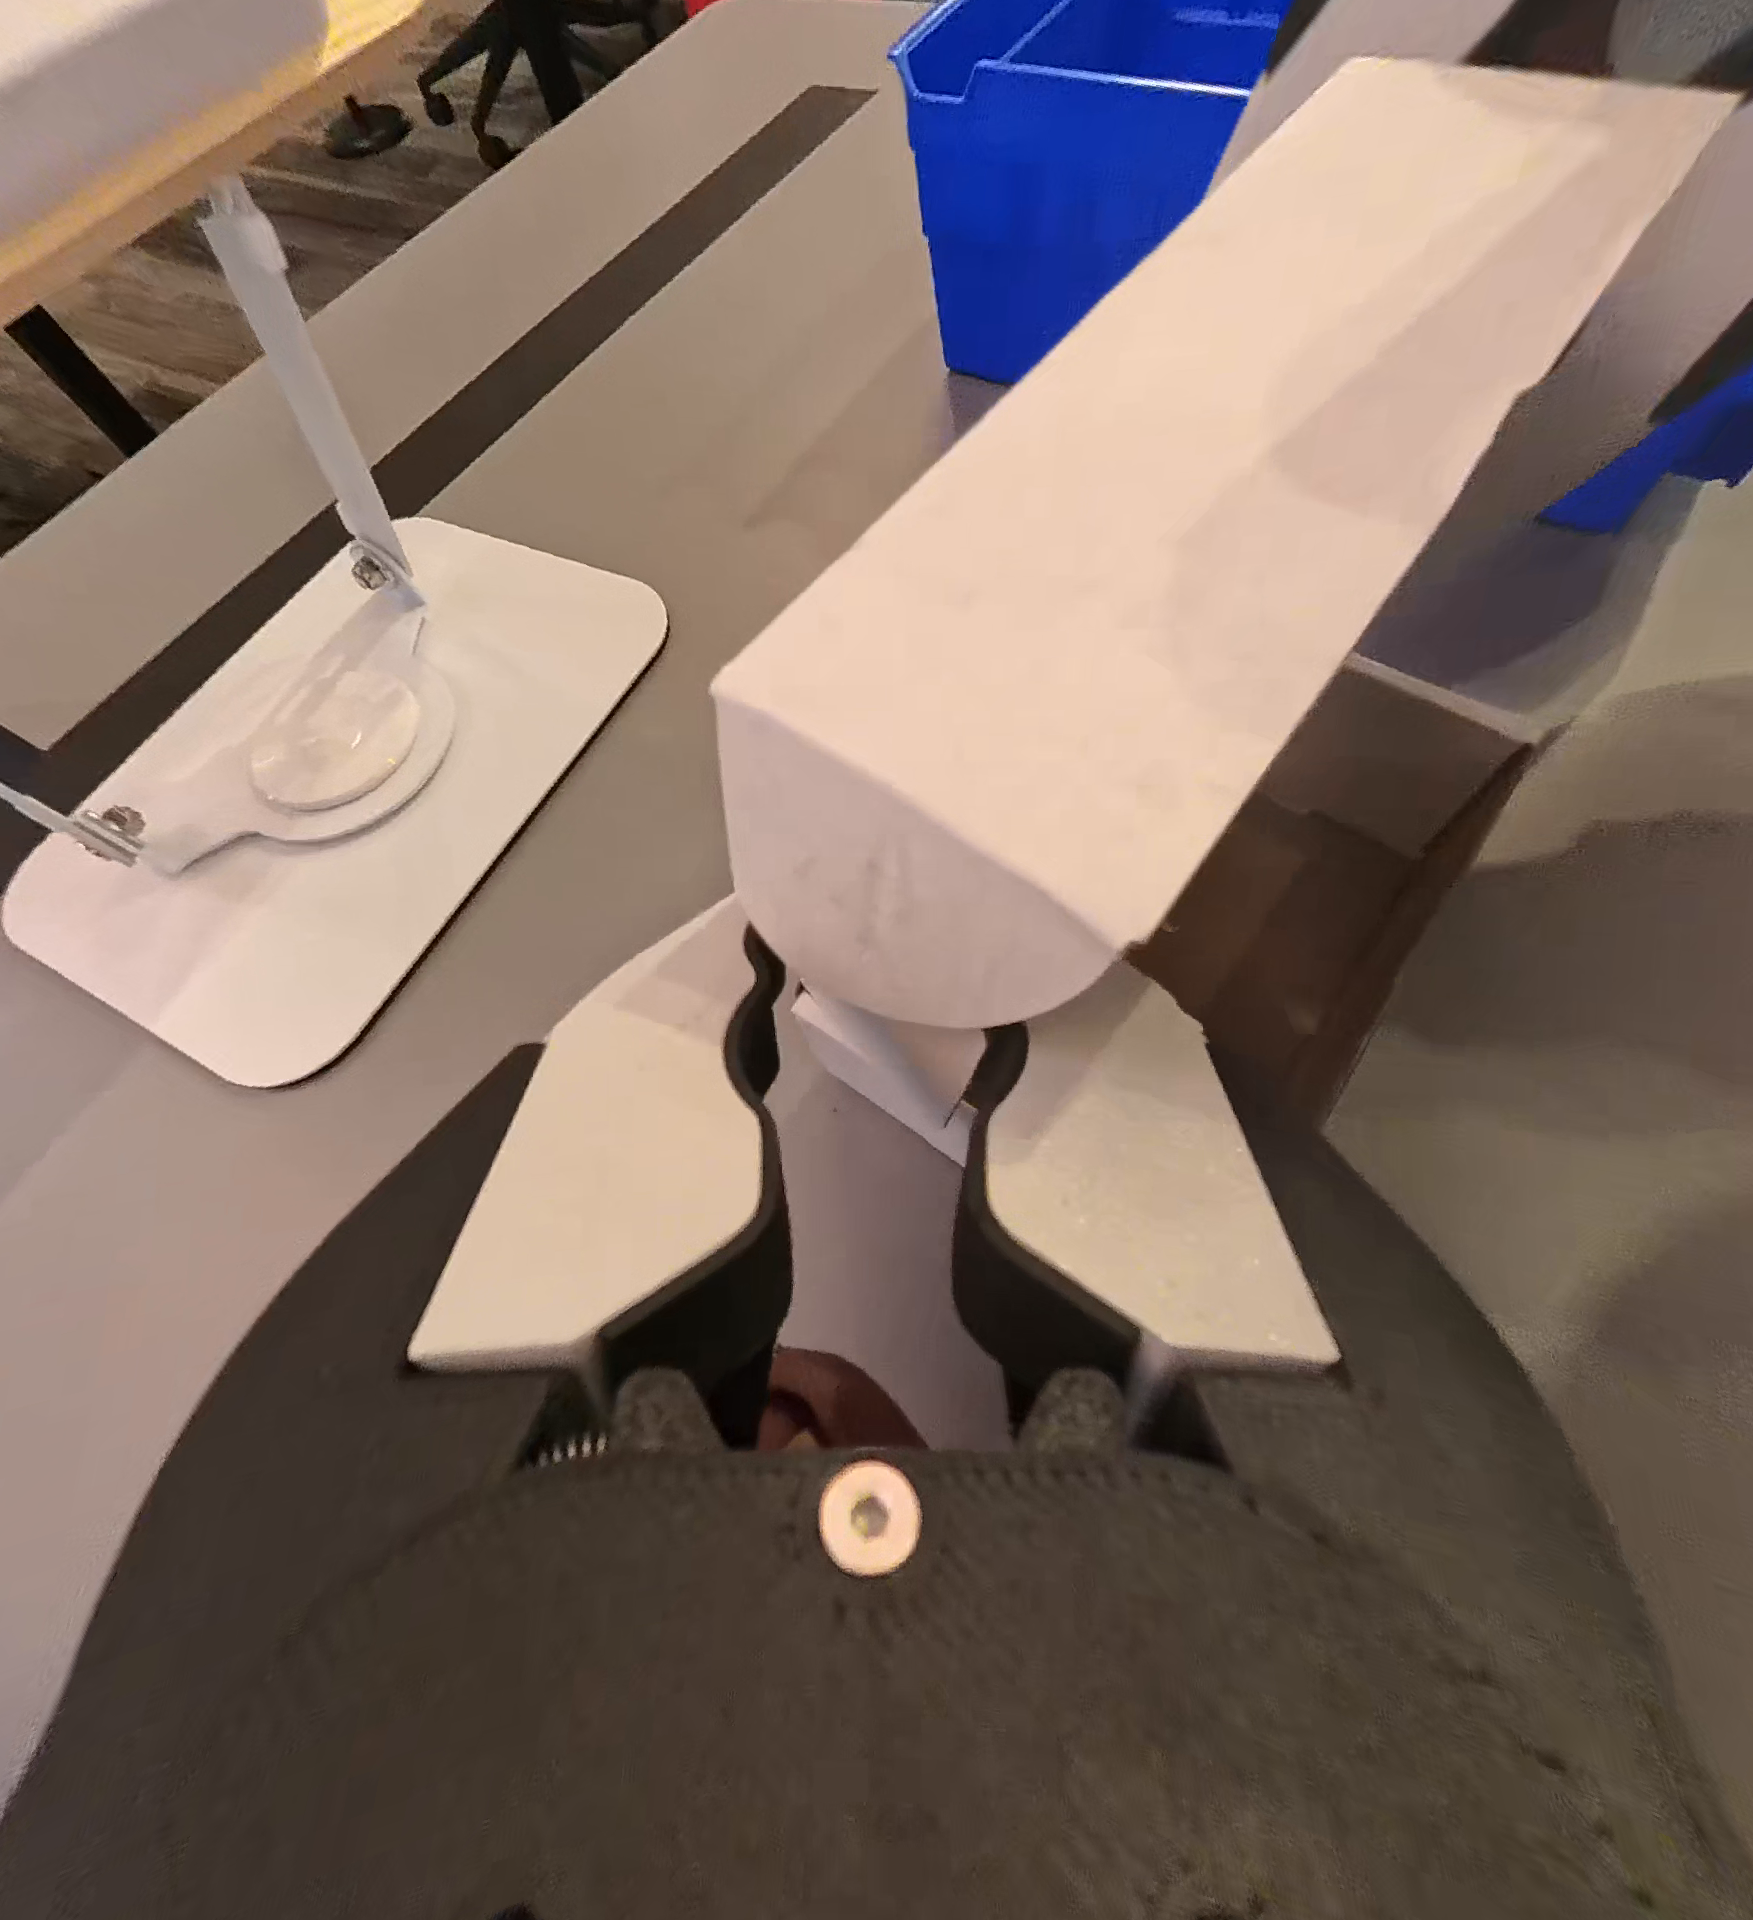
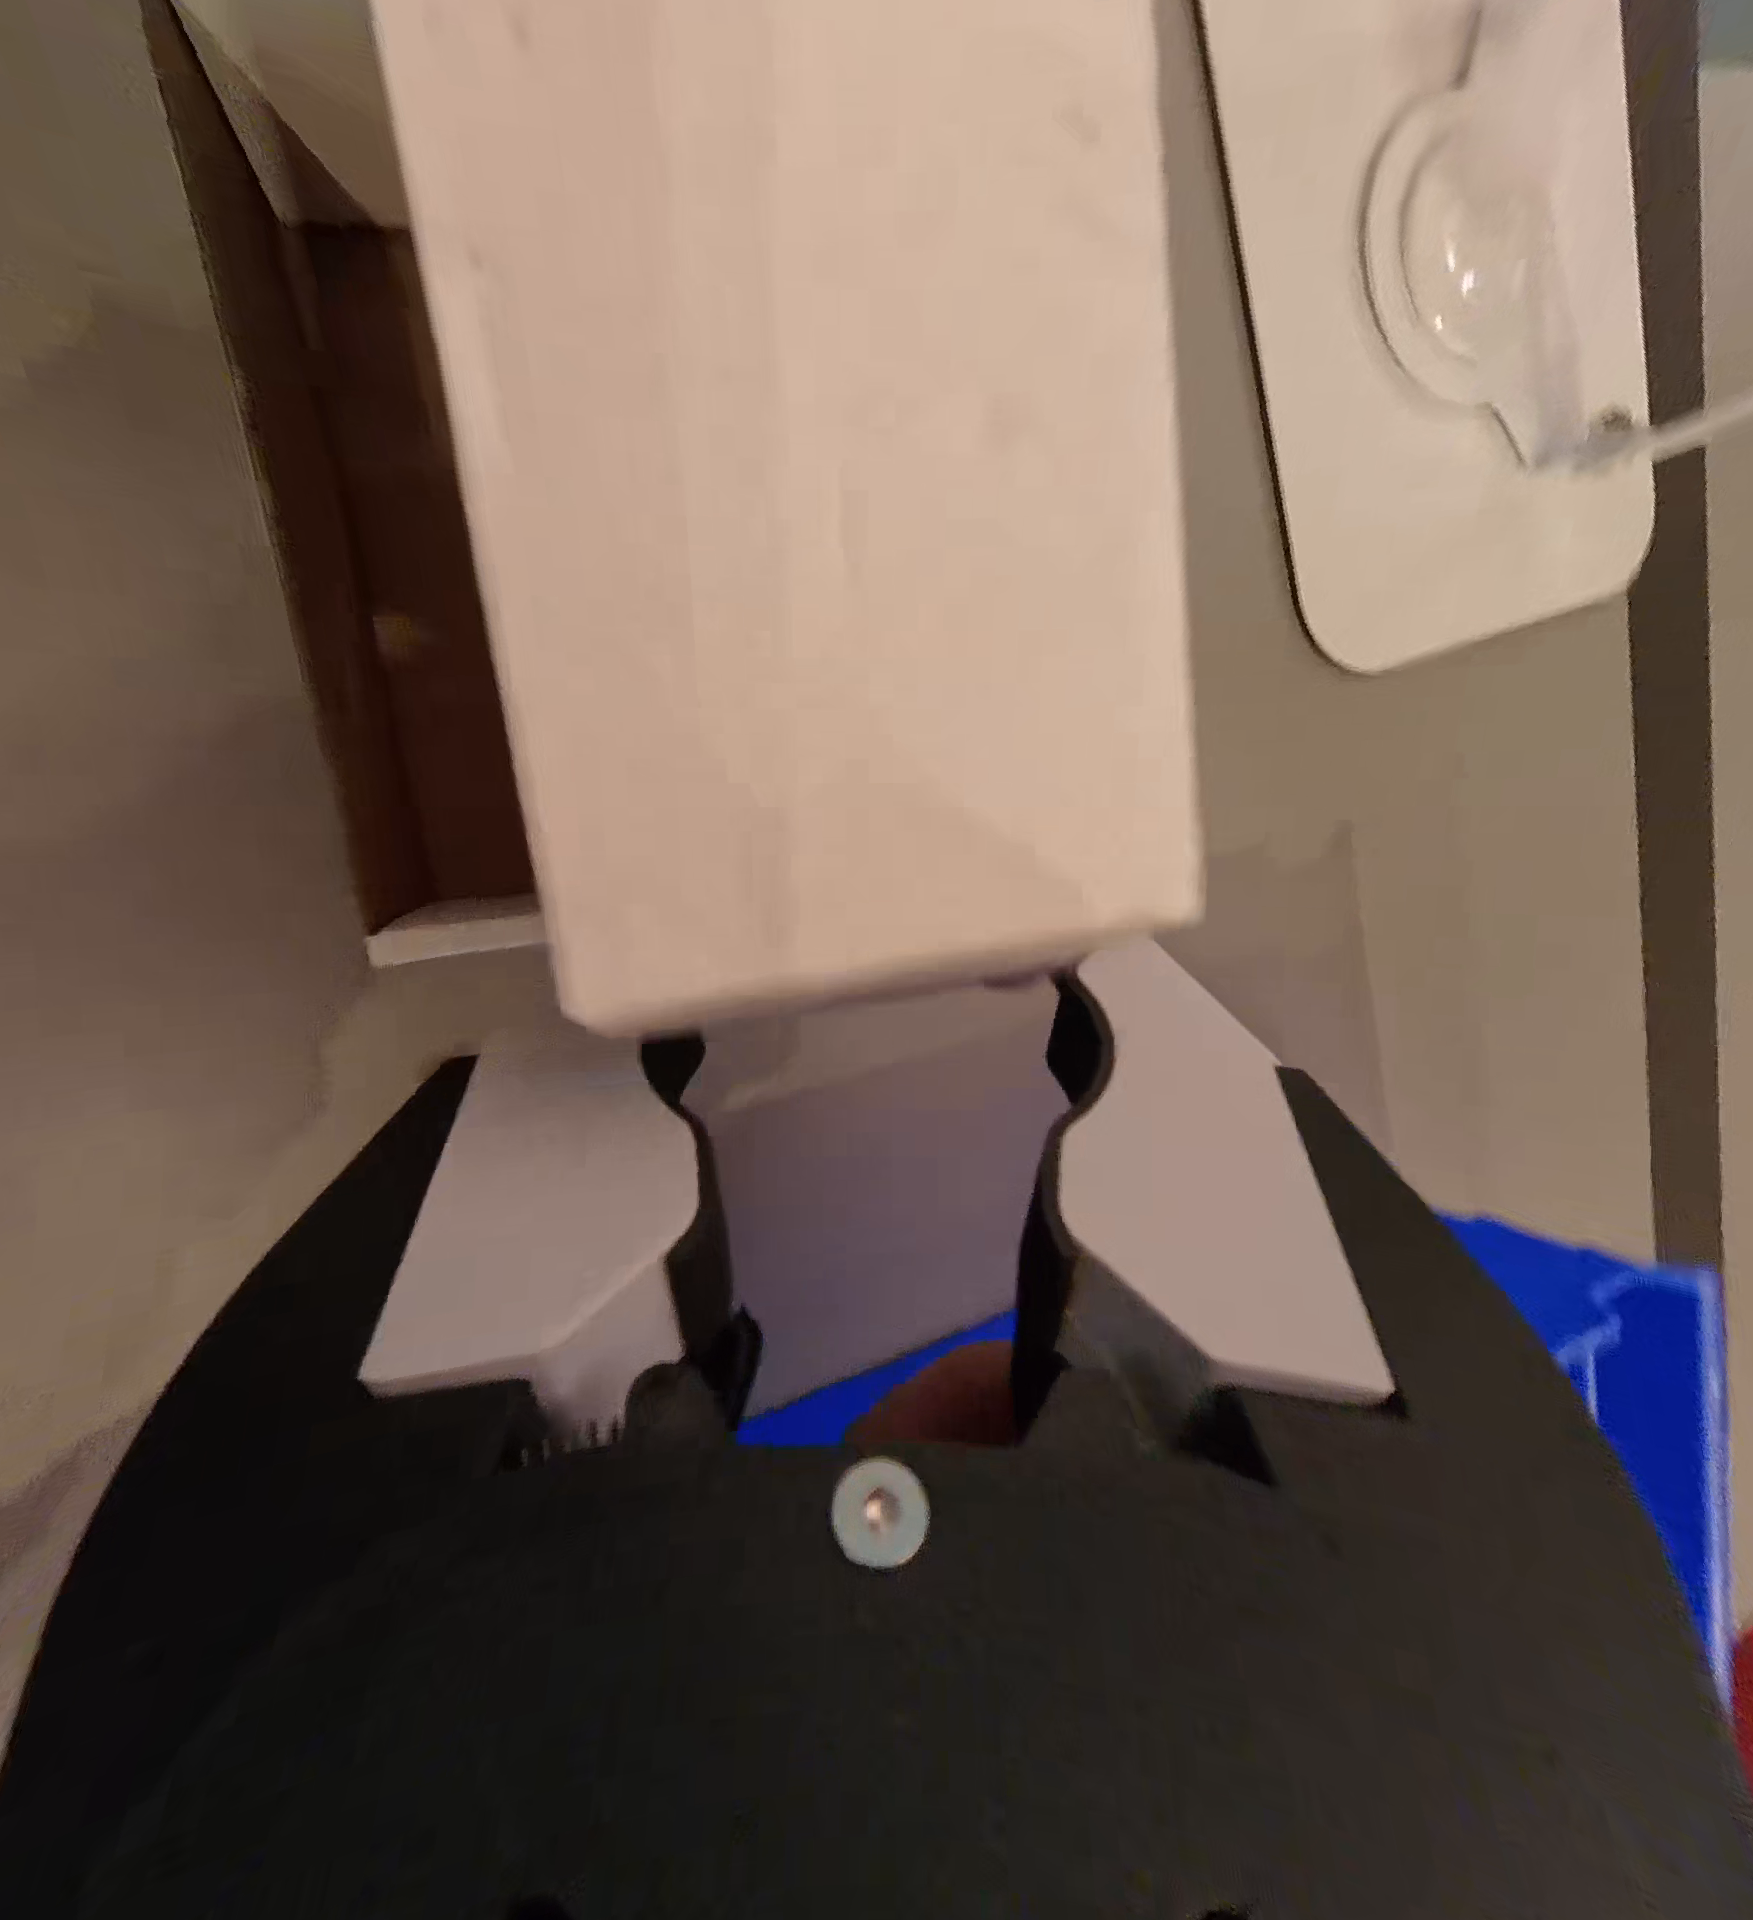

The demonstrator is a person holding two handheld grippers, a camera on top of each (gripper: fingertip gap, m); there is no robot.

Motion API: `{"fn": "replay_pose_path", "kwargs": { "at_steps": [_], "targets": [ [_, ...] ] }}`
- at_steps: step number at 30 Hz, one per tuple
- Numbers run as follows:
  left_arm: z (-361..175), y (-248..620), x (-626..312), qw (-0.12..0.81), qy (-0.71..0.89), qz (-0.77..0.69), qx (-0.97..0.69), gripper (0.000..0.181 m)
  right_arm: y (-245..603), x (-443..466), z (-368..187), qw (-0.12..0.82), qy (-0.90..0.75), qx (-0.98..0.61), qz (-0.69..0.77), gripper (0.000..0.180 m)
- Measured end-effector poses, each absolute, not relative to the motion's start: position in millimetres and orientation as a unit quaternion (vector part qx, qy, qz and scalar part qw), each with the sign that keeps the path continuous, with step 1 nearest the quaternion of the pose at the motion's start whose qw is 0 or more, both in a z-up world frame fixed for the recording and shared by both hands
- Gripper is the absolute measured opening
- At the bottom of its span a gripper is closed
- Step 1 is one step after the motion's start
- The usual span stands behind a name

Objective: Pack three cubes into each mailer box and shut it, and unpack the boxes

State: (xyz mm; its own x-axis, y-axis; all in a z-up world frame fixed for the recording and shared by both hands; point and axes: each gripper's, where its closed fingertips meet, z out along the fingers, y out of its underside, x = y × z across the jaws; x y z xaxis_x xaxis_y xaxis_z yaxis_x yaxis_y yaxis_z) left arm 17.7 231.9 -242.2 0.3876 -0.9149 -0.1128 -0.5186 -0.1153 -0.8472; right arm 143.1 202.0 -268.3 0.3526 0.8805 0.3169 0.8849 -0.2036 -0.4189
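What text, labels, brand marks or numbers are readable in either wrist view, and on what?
None readable in either view.
White cardboard mailer box: lid and flaps plain, no print.
Blue plastic bin: no label showing.
White flat-based stand: base blank, no marking.
Left gripper and right gripper: black bodies unmarked, only a bare screw head each.
Both views are motion-blurred, so fine print could be missed.

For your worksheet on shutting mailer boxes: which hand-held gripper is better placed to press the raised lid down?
Probably left: the left hand-held gripper sits at the lid's rounded tuck flap.
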Motion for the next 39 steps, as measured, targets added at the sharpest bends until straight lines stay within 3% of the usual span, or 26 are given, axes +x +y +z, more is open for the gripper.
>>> {"fn": "replay_pose_path", "kwargs": {
  "at_steps": [1, 10, 18, 31, 39],
  "targets": [
    [-242.9, 231.8, 17.4, 0.43, 0.501, -0.23, -0.715, 0.034, 202.3, 135.4, -269.0, 0.28, -0.572, -0.771, 0.012, 0.054],
    [-241.2, 239.3, 21.4, 0.422, 0.393, -0.231, -0.784, 0.037, 211.7, 123.1, -268.5, 0.3, -0.494, -0.815, 0.055, 0.052],
    [-239.4, 223.0, 25.7, 0.406, 0.393, -0.261, -0.783, 0.069, 213.8, 119.5, -267.3, 0.318, -0.444, -0.835, 0.071, 0.052],
    [-217.8, 242.5, -28.1, 0.377, 0.561, -0.126, -0.726, 0.065, 210.7, 121.5, -266.7, 0.319, -0.475, -0.815, 0.088, 0.053],
    [-247.7, 275.2, -4.9, 0.32, 0.736, -0.104, -0.588, 0.076, 208.7, 116.6, -266.7, 0.316, -0.492, -0.805, 0.099, 0.053]
  ]
}}
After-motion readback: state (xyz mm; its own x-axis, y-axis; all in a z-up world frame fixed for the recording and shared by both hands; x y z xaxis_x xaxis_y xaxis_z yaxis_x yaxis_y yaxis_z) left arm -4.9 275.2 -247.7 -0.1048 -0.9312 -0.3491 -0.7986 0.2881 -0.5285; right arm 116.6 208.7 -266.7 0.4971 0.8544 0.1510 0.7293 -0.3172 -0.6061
